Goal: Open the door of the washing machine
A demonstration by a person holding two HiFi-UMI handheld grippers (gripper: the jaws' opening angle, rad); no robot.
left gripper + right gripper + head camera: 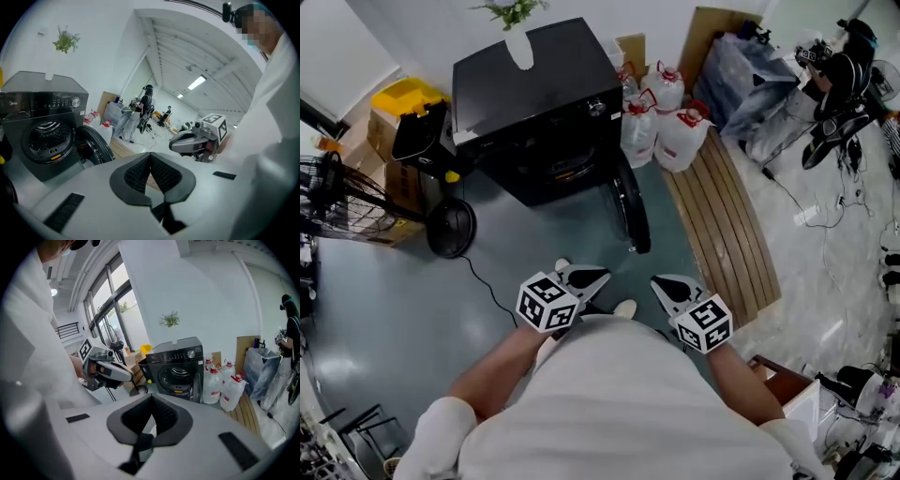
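The washing machine is seen at upper centre, its door already swung open, edge-on. Below it in the frame, the left hand-held gripper and right hand-held gripper are held closed and empty. The right is judged slightly nearer.

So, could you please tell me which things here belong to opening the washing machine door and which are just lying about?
Job: washing machine, its door (already open), left gripper, right gripper.
Lying about: water jugs, plant, yellow box, wooden slats.
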